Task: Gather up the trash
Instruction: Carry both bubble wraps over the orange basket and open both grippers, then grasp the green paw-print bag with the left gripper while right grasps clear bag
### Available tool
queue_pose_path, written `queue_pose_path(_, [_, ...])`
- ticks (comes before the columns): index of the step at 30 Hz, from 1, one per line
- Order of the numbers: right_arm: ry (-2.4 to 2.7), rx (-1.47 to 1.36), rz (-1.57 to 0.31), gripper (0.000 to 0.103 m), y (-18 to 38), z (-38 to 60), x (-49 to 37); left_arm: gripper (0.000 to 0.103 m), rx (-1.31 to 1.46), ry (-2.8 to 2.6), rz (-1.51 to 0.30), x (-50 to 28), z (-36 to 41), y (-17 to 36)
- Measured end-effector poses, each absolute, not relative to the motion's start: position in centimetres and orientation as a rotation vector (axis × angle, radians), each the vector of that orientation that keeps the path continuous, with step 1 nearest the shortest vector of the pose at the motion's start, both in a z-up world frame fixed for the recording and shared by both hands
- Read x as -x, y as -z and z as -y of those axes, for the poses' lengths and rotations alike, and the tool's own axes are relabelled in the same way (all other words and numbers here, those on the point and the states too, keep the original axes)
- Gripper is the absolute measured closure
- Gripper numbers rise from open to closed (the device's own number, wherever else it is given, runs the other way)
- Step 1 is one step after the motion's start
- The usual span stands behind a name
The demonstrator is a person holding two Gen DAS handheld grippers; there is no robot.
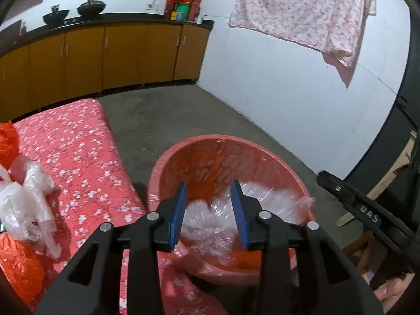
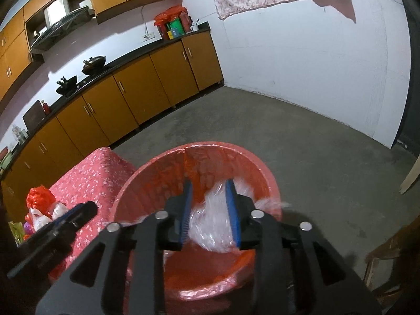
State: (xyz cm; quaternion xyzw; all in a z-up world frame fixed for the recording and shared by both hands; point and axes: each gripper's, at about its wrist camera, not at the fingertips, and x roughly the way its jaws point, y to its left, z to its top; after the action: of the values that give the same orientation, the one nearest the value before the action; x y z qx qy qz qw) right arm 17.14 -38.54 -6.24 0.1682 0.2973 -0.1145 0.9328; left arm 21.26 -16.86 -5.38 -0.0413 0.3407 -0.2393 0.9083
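Note:
A pink bin [image 1: 168,157] lined with an orange bag stands on the floor beside the table; it also shows in the right wrist view [image 2: 147,173]. Crumpled clear plastic [image 1: 265,197] lies blurred in the bin. My left gripper [image 1: 210,191] is open over the bin with nothing clamped between its fingers. My right gripper [image 2: 208,191] hovers over the bin with clear plastic [image 2: 210,231] between its blue pads; it looks loosely held. More clear and white plastic [image 1: 29,204] and orange bags [image 1: 18,265] lie on the table at the left.
The table carries a red floral cloth [image 1: 78,147]. Yellow cabinets [image 1: 105,55] with woks on the counter line the far wall. A pink cloth [image 1: 307,8] hangs on the white wall. A wooden piece [image 2: 388,257] stands at the right.

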Motion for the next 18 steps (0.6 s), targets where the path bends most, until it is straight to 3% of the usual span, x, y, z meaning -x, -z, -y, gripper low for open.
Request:
queue_pose_path(5, [0.248,-0.301,-0.590,0.054,5.8,37.9,-16.2,0.057,0.108,0.439,-0.680,-20.7,14.6,4.4])
queue_pose_path(12, [0.218,-0.190,-0.557,0.025,4.7,34.0,-15.5,0.044,0.111,0.368,-0.625,-18.6,10.6,2.9])
queue_pose_path(18, [0.148,-0.164,-0.562,0.019,4.5,30.0,-16.2,0.036,0.111,0.272,-0.578,-16.2,5.7,2.0])
